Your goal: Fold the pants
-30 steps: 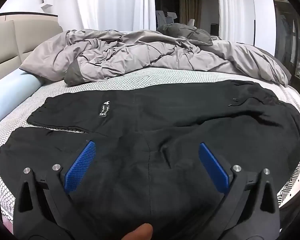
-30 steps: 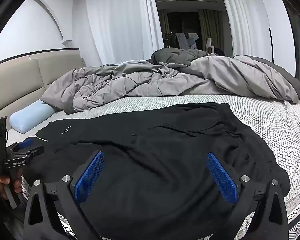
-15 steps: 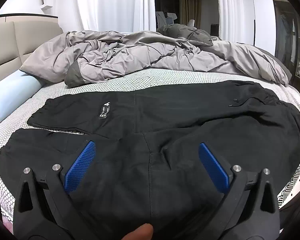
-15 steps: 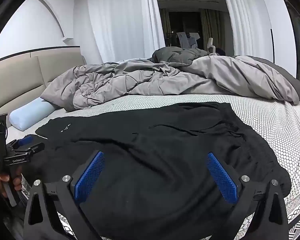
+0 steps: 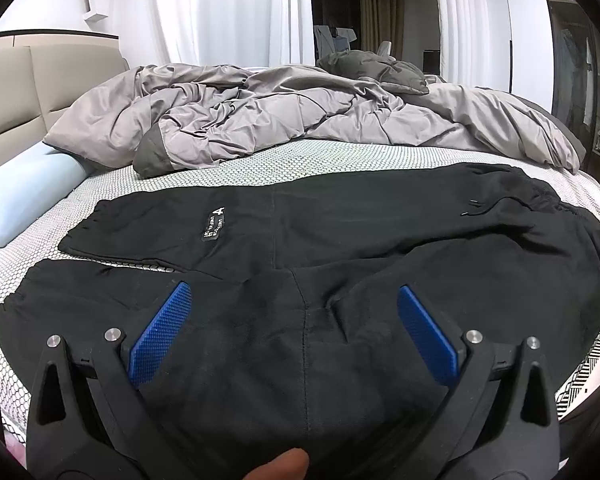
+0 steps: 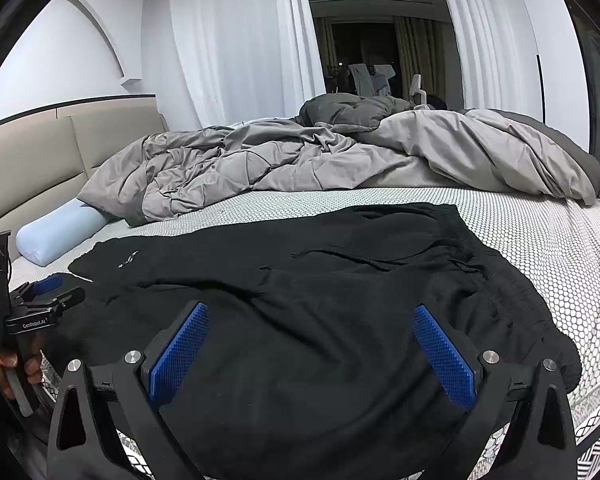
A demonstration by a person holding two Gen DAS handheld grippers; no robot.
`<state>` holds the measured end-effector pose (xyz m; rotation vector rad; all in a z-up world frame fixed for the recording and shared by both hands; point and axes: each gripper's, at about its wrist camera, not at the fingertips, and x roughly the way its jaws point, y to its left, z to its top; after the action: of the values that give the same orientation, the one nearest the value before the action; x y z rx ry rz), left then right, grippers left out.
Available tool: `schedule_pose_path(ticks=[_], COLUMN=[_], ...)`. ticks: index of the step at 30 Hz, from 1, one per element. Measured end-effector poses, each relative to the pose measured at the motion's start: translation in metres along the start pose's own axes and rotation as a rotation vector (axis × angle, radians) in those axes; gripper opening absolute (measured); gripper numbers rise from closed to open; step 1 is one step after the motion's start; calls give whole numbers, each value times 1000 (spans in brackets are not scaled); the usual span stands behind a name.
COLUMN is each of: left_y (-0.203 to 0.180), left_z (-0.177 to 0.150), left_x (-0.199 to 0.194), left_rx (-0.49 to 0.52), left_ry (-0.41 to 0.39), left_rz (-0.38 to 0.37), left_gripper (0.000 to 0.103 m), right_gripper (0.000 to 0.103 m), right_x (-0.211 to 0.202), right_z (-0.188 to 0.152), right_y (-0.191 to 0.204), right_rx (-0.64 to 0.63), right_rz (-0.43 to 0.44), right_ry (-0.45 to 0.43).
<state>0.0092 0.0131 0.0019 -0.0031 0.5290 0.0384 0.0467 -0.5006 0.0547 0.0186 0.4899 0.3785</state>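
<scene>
Little has moved since a second ago: both views have crept slightly closer to the pants [image 5: 340, 240], garment itself unchanged

Pants: black, spread flat on the bed sheet [image 5: 284, 160], the patterned one. Legs run toward the light-blue pillow [image 5: 24, 196]; waistband with drawstring [image 5: 476, 210] lies at the end away from the pillow. Small white label [image 5: 214, 229] on the leg farther from the camera. Narrow strip of sheet shows between the two legs near the cuffs

Left gripper [image 5: 294, 308]: released, blue pads [image 5: 160, 332] wide apart, hovering over the nearer leg; cannot tell whether it touches the cloth. A fingertip shows at the bottom edge of this view

Right gripper [image 6: 312, 328]: released, pads spread, over the waist end of the pants. Same view catches the left gripper at the pillow-side edge of the pants, held by a hand [image 6: 4, 372]

Grey duvet [image 5: 300, 116] bunched beyond the pants, well apart from them
</scene>
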Motion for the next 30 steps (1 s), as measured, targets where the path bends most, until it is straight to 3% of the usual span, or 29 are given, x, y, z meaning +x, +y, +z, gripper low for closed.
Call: schedule_pose_path(ticks=[30], left_y=[2], left_z=[0], left_x=[-1], left_rx=[1], left_ry=[-3], left_rz=[5], left_gripper=[102], right_gripper=[103], right_x=[3], right_z=[-1], right_y=[-1], right_rx=[1], right_rz=[-6], right_ry=[9])
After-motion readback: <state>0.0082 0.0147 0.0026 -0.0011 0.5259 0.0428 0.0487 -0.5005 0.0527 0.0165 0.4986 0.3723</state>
